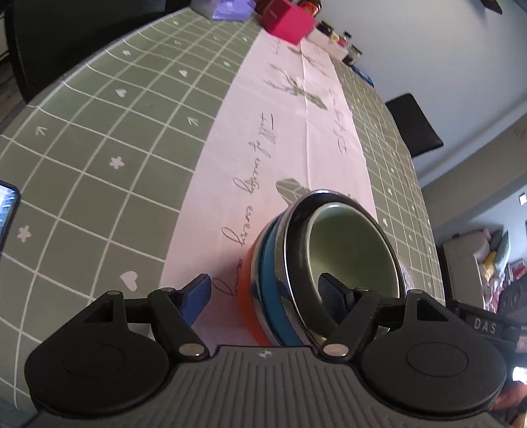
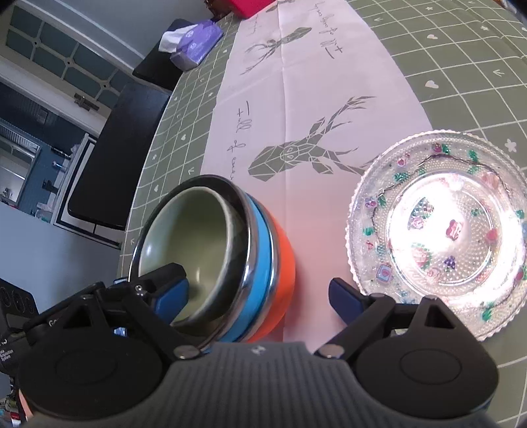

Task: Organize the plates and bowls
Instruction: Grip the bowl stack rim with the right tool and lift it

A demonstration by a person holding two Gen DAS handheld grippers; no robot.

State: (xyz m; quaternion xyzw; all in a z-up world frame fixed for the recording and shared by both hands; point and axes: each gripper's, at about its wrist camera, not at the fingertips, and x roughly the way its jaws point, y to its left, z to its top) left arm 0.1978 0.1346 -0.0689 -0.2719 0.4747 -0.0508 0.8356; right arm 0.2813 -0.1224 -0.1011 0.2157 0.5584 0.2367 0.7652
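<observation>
A stack of nested bowls (image 1: pixel 283 263) stands on the pale runner: orange at the bottom, blue, a steel-rimmed one, and a pale green bowl (image 1: pixel 355 250) innermost. My left gripper (image 1: pixel 266 293) is open and straddles the stack's near wall, its right finger inside the green bowl. In the right wrist view the same stack (image 2: pixel 260 256) sits at lower left. My right gripper (image 2: pixel 260 296) is open and straddles the stack's wall too, its left finger inside the green bowl (image 2: pixel 191 230). A clear glass plate (image 2: pixel 438 230) with flower print lies to the right of the stack.
The table has a green grid cloth (image 1: pixel 98 131) and a pale runner (image 1: pixel 290 131). A pink box (image 1: pixel 290 23) and small jars (image 1: pixel 342 42) stand at the far end. A tissue pack (image 2: pixel 194 42) lies near the far edge. A phone (image 1: pixel 6 210) lies at left. Black chairs (image 2: pixel 115 148) flank the table.
</observation>
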